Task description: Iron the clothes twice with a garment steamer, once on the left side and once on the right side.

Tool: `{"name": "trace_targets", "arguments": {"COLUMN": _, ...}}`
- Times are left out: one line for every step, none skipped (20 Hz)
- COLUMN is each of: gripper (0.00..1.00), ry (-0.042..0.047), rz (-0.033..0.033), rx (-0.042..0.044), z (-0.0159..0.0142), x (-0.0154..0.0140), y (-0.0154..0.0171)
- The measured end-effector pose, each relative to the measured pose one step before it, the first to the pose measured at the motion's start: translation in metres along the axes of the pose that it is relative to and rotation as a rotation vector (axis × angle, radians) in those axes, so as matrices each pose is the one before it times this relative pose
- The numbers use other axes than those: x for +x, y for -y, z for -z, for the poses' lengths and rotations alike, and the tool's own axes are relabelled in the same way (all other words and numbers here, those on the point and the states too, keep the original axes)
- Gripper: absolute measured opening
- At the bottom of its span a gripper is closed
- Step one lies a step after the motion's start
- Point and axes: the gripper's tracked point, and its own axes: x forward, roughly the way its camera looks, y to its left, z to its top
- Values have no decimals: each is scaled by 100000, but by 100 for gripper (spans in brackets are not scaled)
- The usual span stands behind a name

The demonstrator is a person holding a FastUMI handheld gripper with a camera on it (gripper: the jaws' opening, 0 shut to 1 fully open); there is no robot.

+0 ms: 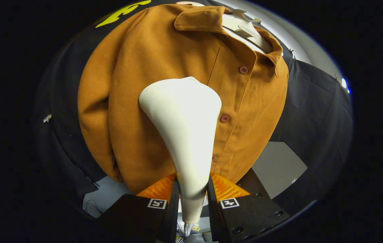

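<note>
At the far left of the frame the black booth wall [60, 135] is seen, with a small pale clip [47, 117] pinned to it. Next to it, across the upper left and centre of the frame, an orange-brown shirt [137, 101] is hung on a white hanger [245, 28], its collar lying open at the top and its sleeve drooping along the left side. In the centre, the white garment steamer [184, 128] is held upright, its flared head laid over the shirt front just left of the button placket. Its narrow handle is clamped from both sides at the bottom centre by the gripper [193, 199], whose fingers are closed firmly against it. Just right of the steamer head, two buttons [243, 70] are visible on the placket. At the lower right, a pale grey panel [279, 168] is seen beyond the shirt hem.
</note>
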Motion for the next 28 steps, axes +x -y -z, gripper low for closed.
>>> {"name": "trace_targets", "arguments": {"gripper": 42, "ry": -1043, "rz": -462, "rx": -387, "z": 545, "x": 147, "y": -155}}
{"name": "trace_targets", "arguments": {"gripper": 42, "ry": -968, "rz": -286, "rx": -411, "z": 564, "x": 98, "y": -175}}
{"name": "trace_targets", "arguments": {"gripper": 43, "ry": -1043, "rz": -229, "rx": -319, "z": 181, "x": 182, "y": -2}}
{"name": "trace_targets", "arguments": {"gripper": 42, "ry": -976, "rz": -341, "rx": -247, "z": 419, "x": 144, "y": -55}}
{"name": "trace_targets", "arguments": {"gripper": 43, "ry": -762, "rz": -336, "rx": -145, "z": 430, "x": 86, "y": -129}}
{"name": "trace_targets", "arguments": {"gripper": 43, "ry": -776, "rz": -221, "rx": -228, "z": 454, "x": 157, "y": -111}}
{"name": "trace_targets", "arguments": {"gripper": 43, "ry": -987, "rz": -189, "rx": -432, "z": 485, "x": 167, "y": -135}}
{"name": "trace_targets", "arguments": {"gripper": 43, "ry": -1535, "rz": -390, "rx": -542, "z": 484, "x": 241, "y": -195}}
{"name": "trace_targets", "arguments": {"gripper": 43, "ry": -922, "rz": -195, "rx": -296, "z": 400, "x": 155, "y": -70}}
{"name": "trace_targets", "arguments": {"gripper": 43, "ry": -1370, "rz": -117, "rx": -437, "z": 614, "x": 262, "y": -83}}
{"name": "trace_targets", "arguments": {"gripper": 43, "ry": -1291, "rz": -130, "rx": -283, "z": 541, "x": 347, "y": -108}}
{"name": "trace_targets", "arguments": {"gripper": 43, "ry": -1376, "rz": -258, "rx": -289, "z": 589, "x": 379, "y": -177}}
{"name": "trace_targets", "arguments": {"gripper": 43, "ry": -1257, "rz": -260, "rx": -346, "z": 443, "x": 277, "y": -137}}
{"name": "trace_targets", "arguments": {"gripper": 43, "ry": -1122, "rz": -287, "rx": -356, "z": 532, "x": 297, "y": -39}}
{"name": "trace_targets", "arguments": {"gripper": 43, "ry": -1156, "rz": -341, "rx": -318, "z": 512, "x": 224, "y": -160}}
{"name": "trace_targets", "arguments": {"gripper": 43, "ry": -1186, "rz": -366, "rx": -350, "z": 671, "x": 309, "y": -159}}
{"name": "trace_targets", "arguments": {"gripper": 43, "ry": -1137, "rz": -274, "rx": -340, "z": 482, "x": 181, "y": -99}}
{"name": "trace_targets", "arguments": {"gripper": 43, "ry": -1103, "rz": -348, "rx": -280, "z": 549, "x": 340, "y": -116}}
{"name": "trace_targets", "arguments": {"gripper": 43, "ry": -1216, "rz": -361, "rx": -182, "z": 515, "x": 424, "y": -45}}
{"name": "trace_targets", "arguments": {"gripper": 43, "ry": -1274, "rz": -501, "rx": -101, "z": 613, "x": 418, "y": -82}}
{"name": "trace_targets", "arguments": {"gripper": 42, "ry": -1356, "rz": -551, "rx": -213, "z": 539, "x": 379, "y": -82}}
{"name": "trace_targets", "arguments": {"gripper": 43, "ry": -1498, "rz": -543, "rx": -226, "z": 601, "x": 288, "y": -35}}
{"name": "trace_targets", "arguments": {"gripper": 43, "ry": -1315, "rz": -394, "rx": -129, "z": 473, "x": 306, "y": -59}}
{"name": "trace_targets", "arguments": {"gripper": 43, "ry": -1257, "rz": -335, "rx": -229, "z": 460, "x": 334, "y": -53}}
{"name": "trace_targets", "arguments": {"gripper": 43, "ry": -1019, "rz": -433, "rx": -214, "z": 411, "x": 200, "y": -54}}
{"name": "trace_targets", "arguments": {"gripper": 43, "ry": -848, "rz": -395, "rx": -225, "z": 261, "x": 194, "y": -84}}
{"name": "trace_targets", "arguments": {"gripper": 43, "ry": -771, "rz": -418, "rx": -212, "z": 336, "x": 200, "y": 6}}
{"name": "trace_targets", "arguments": {"gripper": 43, "ry": -677, "rz": -509, "rx": -95, "z": 472, "x": 191, "y": -78}}
